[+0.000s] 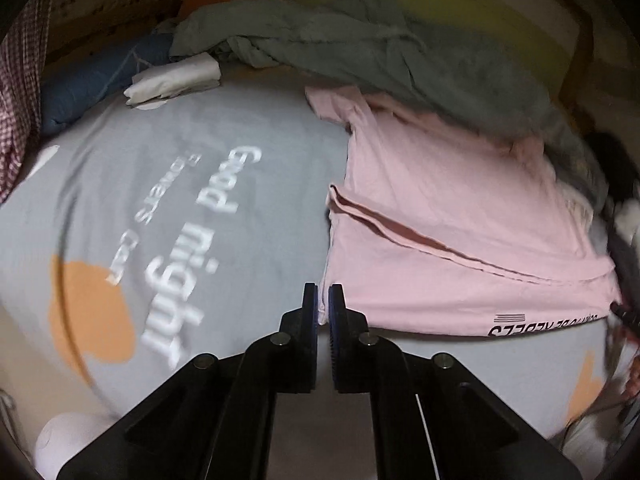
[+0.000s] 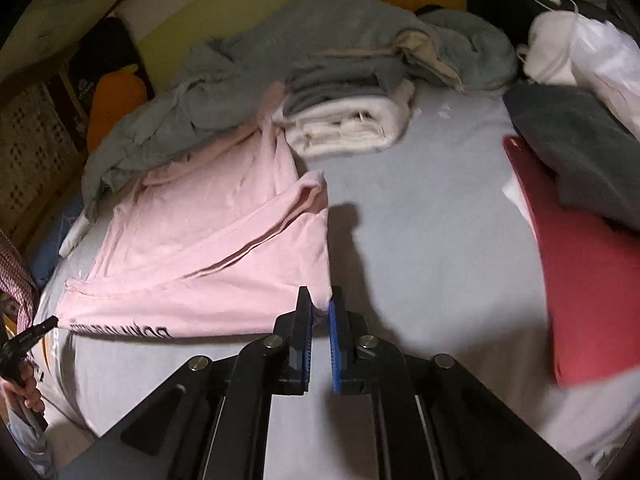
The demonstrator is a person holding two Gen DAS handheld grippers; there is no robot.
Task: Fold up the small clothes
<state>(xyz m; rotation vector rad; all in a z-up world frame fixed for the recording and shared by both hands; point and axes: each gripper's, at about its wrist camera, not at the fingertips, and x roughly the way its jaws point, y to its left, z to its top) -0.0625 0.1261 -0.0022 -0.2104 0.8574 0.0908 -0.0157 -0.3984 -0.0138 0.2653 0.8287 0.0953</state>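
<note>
Two tongs pinch pink shirt [image 1: 448,216] hem | sheet [image 1: 140,184] reads "Good night"

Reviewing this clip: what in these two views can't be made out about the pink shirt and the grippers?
- Black print on the pink shirt: left wrist view, cut off at the hem fold, upside down.
- Left gripper: whether its narrowly parted pads pinch the hem corner; blurred.
- Right gripper: same doubt at the other corner.
- Shirt's collar end: both views, under the grey blanket.
</note>
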